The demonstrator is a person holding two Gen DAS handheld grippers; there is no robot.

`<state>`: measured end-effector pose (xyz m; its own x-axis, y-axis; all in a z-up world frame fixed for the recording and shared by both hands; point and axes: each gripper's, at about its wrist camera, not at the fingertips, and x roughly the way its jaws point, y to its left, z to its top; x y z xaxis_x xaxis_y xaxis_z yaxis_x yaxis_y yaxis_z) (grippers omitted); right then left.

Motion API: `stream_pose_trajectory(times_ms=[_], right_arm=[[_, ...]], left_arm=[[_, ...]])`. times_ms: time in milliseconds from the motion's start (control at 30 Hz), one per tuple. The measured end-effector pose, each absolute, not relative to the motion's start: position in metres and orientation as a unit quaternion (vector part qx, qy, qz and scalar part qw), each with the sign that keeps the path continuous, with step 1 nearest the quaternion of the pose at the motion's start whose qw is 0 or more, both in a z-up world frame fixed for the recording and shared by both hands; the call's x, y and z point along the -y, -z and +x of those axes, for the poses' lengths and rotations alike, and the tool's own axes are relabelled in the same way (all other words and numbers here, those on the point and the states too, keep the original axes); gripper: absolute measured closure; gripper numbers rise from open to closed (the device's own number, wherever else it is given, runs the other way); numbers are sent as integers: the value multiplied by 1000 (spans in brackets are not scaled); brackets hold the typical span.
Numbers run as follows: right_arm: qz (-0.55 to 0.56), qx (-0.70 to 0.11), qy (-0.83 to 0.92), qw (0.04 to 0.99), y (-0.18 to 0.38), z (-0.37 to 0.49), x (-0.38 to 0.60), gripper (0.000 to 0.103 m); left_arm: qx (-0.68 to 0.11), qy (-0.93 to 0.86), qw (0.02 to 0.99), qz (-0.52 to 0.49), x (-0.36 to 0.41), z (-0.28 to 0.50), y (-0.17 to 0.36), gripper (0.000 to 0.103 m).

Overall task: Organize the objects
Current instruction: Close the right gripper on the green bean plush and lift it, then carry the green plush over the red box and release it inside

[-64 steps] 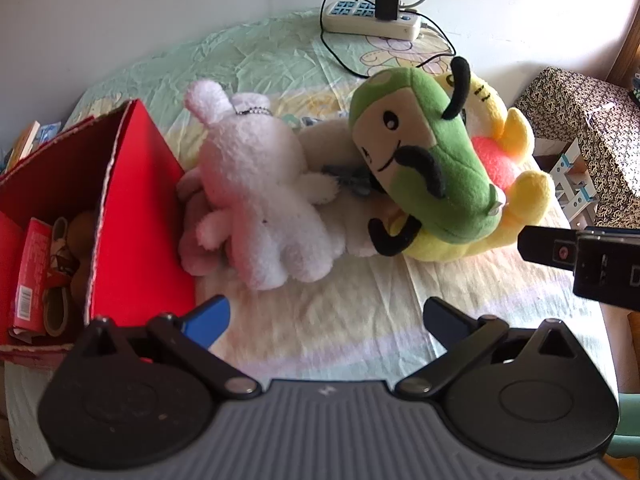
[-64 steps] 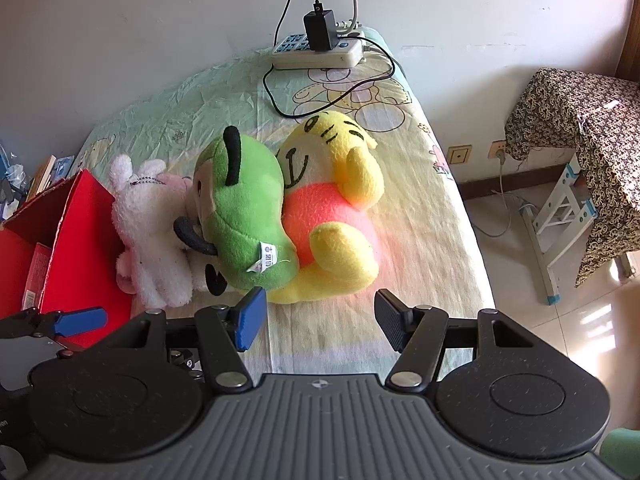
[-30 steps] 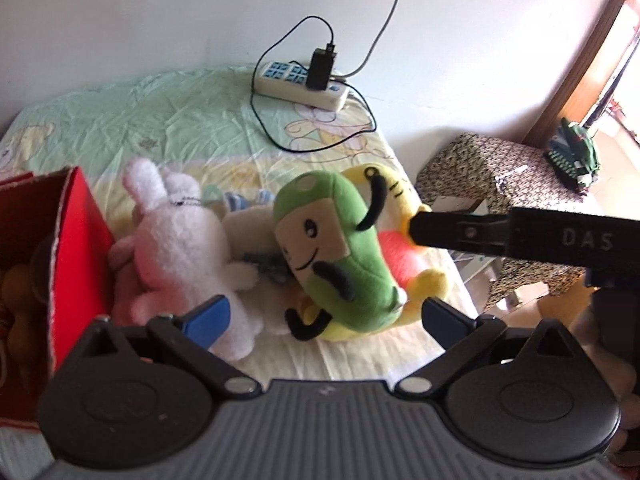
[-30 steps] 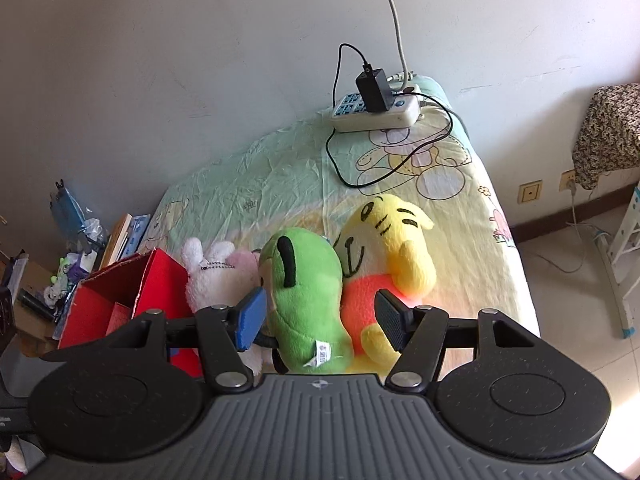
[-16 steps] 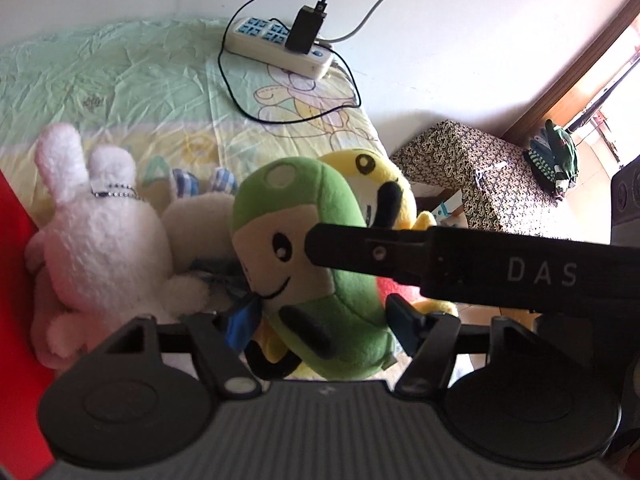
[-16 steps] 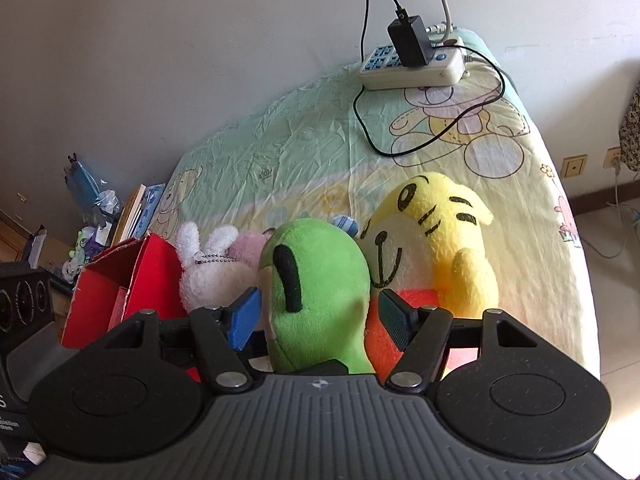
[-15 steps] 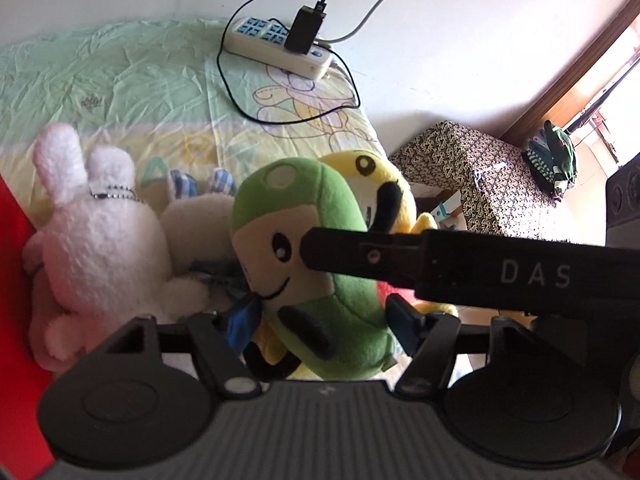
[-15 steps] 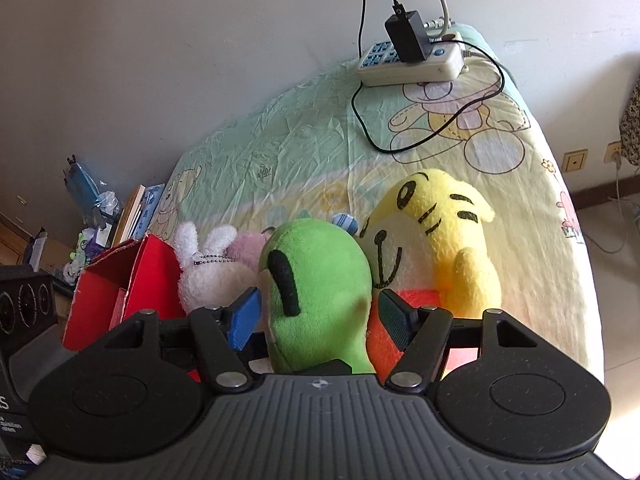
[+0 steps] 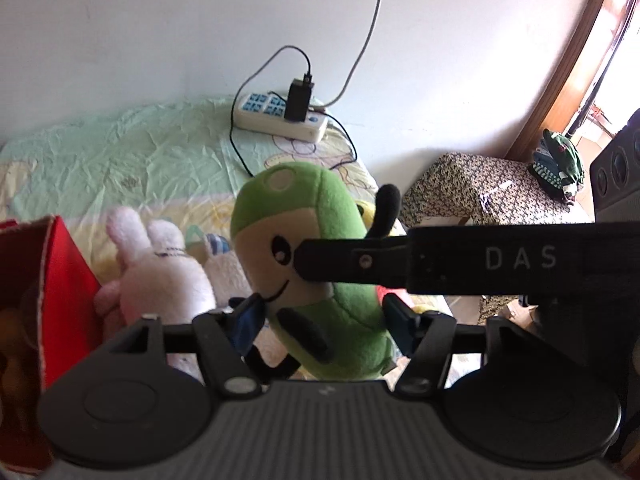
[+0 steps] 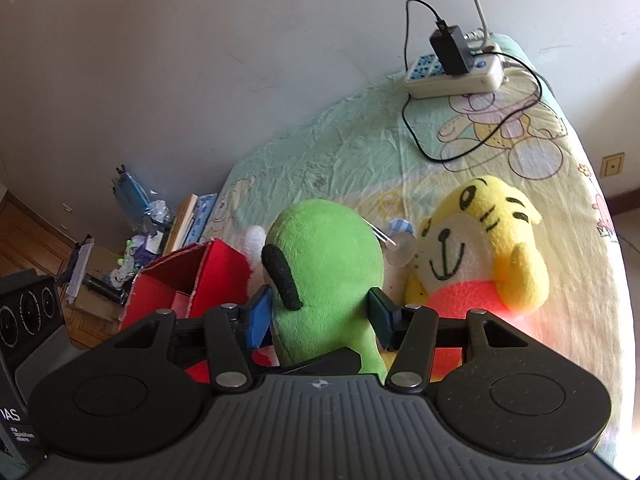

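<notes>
A green plush [image 9: 312, 240] with black arms and a cream face stands upright, raised above the bed. My left gripper [image 9: 324, 320] is shut on its lower body, both pads sunk into the fabric. My right gripper [image 10: 320, 316] is closing on its upper part from behind, and its pads touch both sides. One of the right gripper's black fingers [image 9: 360, 260] crosses the plush's face in the left wrist view. A yellow tiger plush [image 10: 480, 240] lies just right of the green plush [image 10: 324, 264]. A white rabbit plush [image 9: 160, 268] lies to its left.
An open red box [image 9: 60, 280] with items inside stands at the left end of the bed [image 10: 360, 152]. A power strip [image 10: 452, 76] with a charger and cables lies by the wall. A stool with a patterned cover [image 9: 480, 192] stands off the bed's right side.
My left jaws went from wide open to clamped on the green plush. The right jaws narrowed around it. The plush now stands upright, lifted off the yellow tiger.
</notes>
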<state>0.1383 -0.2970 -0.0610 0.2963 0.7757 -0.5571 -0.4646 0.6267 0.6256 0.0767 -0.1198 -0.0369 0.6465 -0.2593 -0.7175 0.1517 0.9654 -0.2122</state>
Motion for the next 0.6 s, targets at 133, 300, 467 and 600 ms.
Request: stream_pose_trajectory(times_ms=[133,300,467,600], right_arm=[[180,-412,-431,782,42,131,281,48],[182,-395,-471,768,29,120,243,48],[169,-392,-497,755,25,100,189,48],[170,-409,-502,743,32,84,137,48]], left_arm=[[-371,80,924,-47,103,54,15,38],[-347,45,936,-43,65,27,-1,38],[-336,4,941,-35,9,10,-6,40],[-346,-16,938,-27,-42,0,2,40]])
